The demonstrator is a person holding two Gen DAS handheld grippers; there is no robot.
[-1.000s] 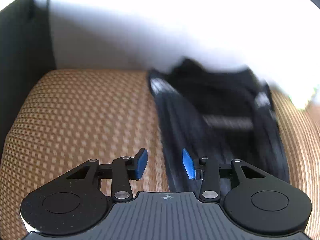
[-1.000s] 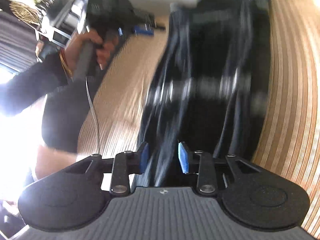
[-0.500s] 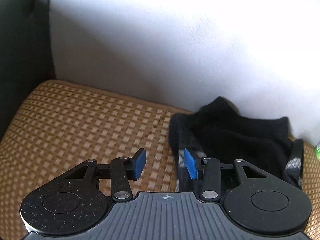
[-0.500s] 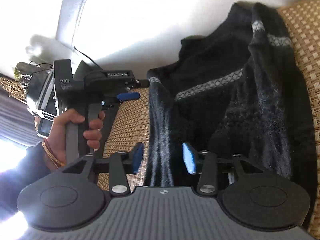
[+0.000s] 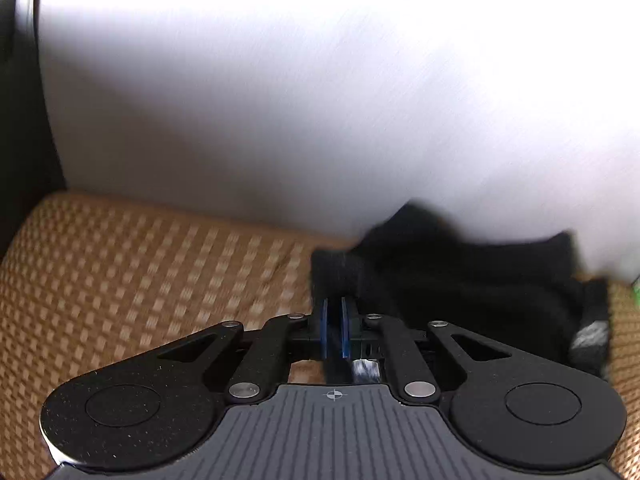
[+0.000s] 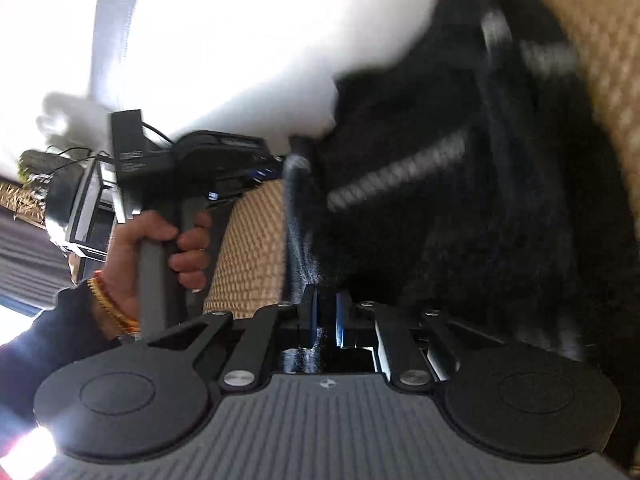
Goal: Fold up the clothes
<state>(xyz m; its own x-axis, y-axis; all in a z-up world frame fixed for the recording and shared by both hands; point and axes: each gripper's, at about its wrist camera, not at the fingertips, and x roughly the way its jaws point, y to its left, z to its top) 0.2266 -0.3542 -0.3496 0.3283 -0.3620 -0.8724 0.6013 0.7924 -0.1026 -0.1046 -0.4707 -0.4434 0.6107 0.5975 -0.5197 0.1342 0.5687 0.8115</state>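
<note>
Woven mat (image 5: 140,280); only right view shows person's hand (image 6: 160,240), blurrily.

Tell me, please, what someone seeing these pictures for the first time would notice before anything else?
First, the black sweater with grey patterned bands, heaped on the brown woven seat against a white backrest. Next, both grippers have just been closing and now pinch its fabric: the left gripper at the sweater's left edge, the right gripper at its near edge. At the left of the right wrist view, a hand grips the other tool's handle.
</note>
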